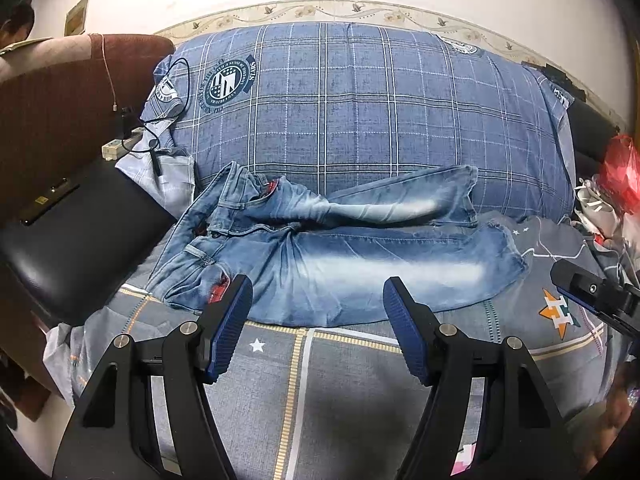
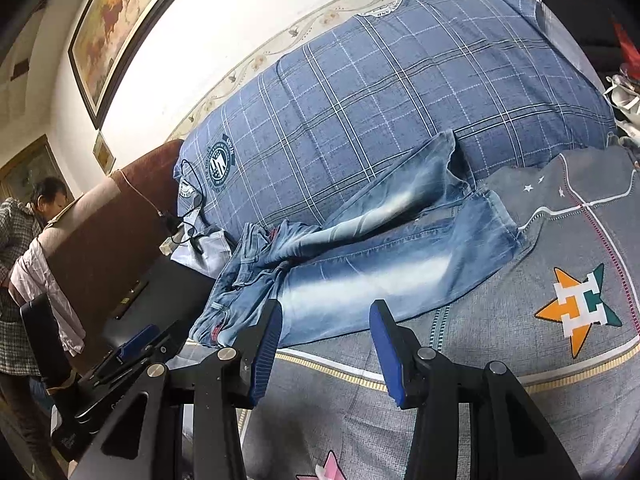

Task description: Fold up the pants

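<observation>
So the faded blue denim pants [image 1: 340, 264] lie flat across the grey star-print bedsheet [image 1: 352, 364] at 12 o'clock (legs off toward 2, waistband toward 10), with the left gripper [image 1: 318, 300] and right gripper [image 2: 326, 320] hovering spread, empty, probably lining up a first grab.

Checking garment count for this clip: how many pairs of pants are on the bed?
1: the jeans lie on the bed against the plaid quilt, waistband left. Others may be hidden.
</observation>
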The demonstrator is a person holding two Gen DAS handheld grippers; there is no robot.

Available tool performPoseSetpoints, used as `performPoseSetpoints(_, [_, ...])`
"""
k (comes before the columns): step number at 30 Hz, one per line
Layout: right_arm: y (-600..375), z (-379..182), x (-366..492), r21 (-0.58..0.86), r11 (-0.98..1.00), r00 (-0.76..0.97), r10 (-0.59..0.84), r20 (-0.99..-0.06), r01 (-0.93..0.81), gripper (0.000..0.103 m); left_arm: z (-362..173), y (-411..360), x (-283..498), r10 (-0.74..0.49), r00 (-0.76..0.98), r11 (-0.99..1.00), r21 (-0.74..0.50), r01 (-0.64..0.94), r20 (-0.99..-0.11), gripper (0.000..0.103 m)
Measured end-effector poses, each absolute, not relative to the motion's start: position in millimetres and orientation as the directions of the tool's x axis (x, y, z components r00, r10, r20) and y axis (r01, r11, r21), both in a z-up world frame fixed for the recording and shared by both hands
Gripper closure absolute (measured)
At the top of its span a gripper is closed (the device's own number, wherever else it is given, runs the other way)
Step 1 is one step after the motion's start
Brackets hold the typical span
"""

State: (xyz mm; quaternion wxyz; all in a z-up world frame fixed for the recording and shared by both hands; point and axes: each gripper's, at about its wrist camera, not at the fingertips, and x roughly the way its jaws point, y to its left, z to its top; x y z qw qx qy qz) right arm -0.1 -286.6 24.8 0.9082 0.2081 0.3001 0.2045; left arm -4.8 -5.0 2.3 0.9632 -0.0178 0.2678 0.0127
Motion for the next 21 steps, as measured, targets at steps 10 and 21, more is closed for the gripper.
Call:
performPoseSetpoints(10, [-286.8, 23.6, 1.1, 0.498, 0.831, 0.731, 0.496, -0.468, -0.246, 0.059, 2.0, -5.2, -5.0, 0.015, 0.856, 0.999, -0.029, -0.035, -0.516, 0.035])
performPoseSetpoints(21, [-286.1, 23.3, 0.7, 0.5, 0.831, 0.729, 0.497, -0.471, -0.244, 0.059, 0.9, -5.7, -5.0, 0.014, 0.856, 0.999, -0.028, -0.034, -0.517, 0.035])
